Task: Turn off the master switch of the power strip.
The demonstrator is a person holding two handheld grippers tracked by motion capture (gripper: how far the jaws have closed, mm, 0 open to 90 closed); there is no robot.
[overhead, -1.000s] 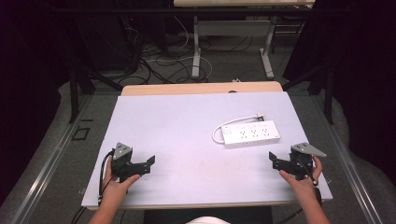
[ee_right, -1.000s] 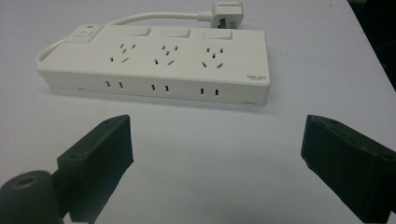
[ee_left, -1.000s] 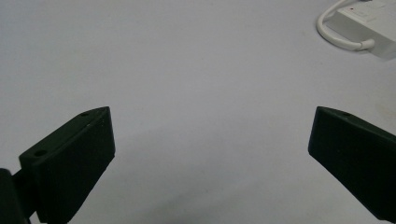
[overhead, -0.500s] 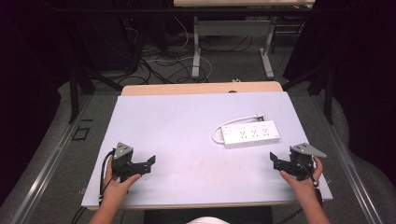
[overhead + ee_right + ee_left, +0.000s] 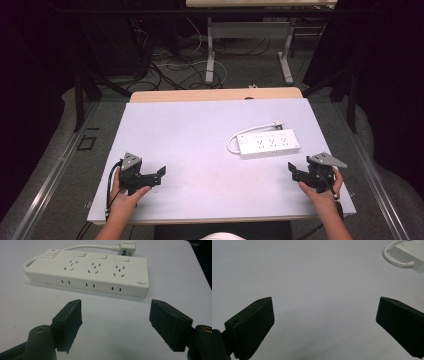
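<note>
table: white top, lying bare apart from one item; both grippers sitting at the near edge, well apart.
strip: white power strip lying flat on the right half, far from the left gripper, near the right one. Three socket groups facing up in the right gripper view, switch end at that view's left.
cord: looping off the switch end and running behind the strip to the plug, which is lying on the table just beside the strip's far edge. Not plugged into anything.
left gripper: resting low at the near left, hand wrapping it from behind. Jaws standing wide apart, gripping nothing; bare table between them in the left gripper view, strip corner peeking in at top right.
right gripper: sitting at the near right, pointing at the strip. Jaws spread wide, nothing between them; strip lying just ahead, not touching.
progress: looking like the very start. Strip untouched, nothing lifted, nothing grasped.
remaining: judging by the aim, right gripper is lining up on the strip's long side; approach, close, and whatever handling follows are all still pending. Left gripper needing a long reach across if it is joining in.
</note>
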